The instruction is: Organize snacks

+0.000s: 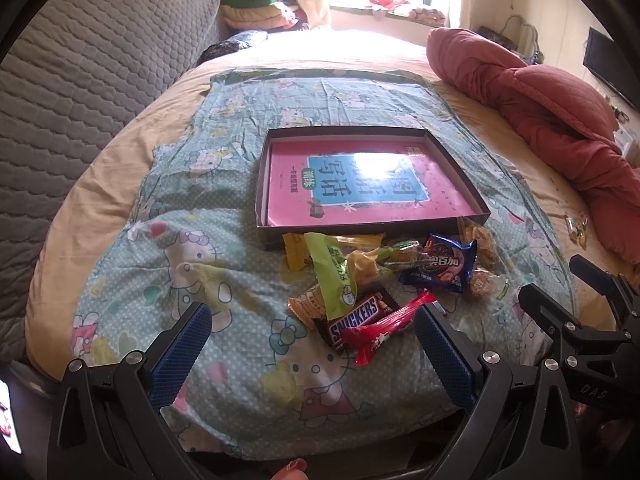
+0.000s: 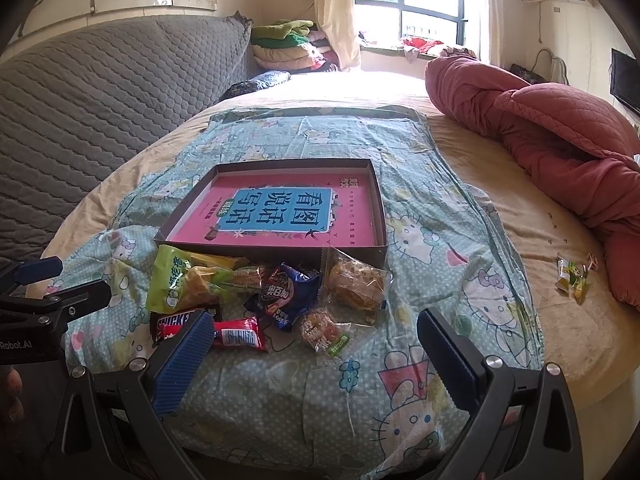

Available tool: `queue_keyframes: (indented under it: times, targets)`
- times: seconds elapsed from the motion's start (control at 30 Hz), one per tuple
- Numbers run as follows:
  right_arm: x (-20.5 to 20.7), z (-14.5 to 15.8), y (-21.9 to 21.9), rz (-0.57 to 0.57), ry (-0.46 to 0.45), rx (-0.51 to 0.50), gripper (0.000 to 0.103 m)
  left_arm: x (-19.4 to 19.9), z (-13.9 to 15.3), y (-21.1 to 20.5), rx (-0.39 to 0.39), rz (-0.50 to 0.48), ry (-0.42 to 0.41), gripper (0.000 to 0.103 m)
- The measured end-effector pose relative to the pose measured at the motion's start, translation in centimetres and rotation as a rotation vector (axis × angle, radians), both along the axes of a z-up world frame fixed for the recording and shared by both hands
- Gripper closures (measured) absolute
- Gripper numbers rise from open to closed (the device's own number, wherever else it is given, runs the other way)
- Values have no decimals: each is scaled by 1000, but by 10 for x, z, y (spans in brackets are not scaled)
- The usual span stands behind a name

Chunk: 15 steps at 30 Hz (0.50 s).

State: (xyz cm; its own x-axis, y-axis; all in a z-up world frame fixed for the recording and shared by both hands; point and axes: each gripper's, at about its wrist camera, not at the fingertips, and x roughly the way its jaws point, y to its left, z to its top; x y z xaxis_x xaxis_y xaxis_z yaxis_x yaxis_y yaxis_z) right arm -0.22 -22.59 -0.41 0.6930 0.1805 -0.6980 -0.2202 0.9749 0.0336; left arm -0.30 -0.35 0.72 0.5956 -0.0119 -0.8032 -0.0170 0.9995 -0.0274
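Your snacks lie in a loose heap on the cartoon-cat cloth (image 2: 420, 216) spread over the bed, right against the near wall of the shallow box (image 2: 378, 216). In that heap you have a green packet (image 2: 176, 284), a Snickers bar (image 1: 356, 322) beside a red-wrapped candy (image 1: 384, 330), a blue packet (image 2: 286, 294), and two clear-wrapped pastries (image 2: 356, 284) on the right side. A pink book (image 2: 280, 212) lies flat inside the box, and no snack is in it yet. One small stray packet (image 2: 570, 278) sits well apart on the bare sheet, near the rolled red quilt (image 2: 560, 120).

Your left gripper (image 1: 316, 354) is spread wide and empty, hovering at the near edge of the heap with the red candy just by its right finger. Your right gripper (image 2: 320, 354) is likewise released, holding nothing, its left finger over the Snickers end.
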Motion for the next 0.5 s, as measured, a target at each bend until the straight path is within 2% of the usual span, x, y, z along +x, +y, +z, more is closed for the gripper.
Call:
queue_keyframes:
  times: [0.5]
  targets:
    - [-2, 2, 6, 23, -16, 5, 1, 1, -4, 3, -14, -6, 9, 2]
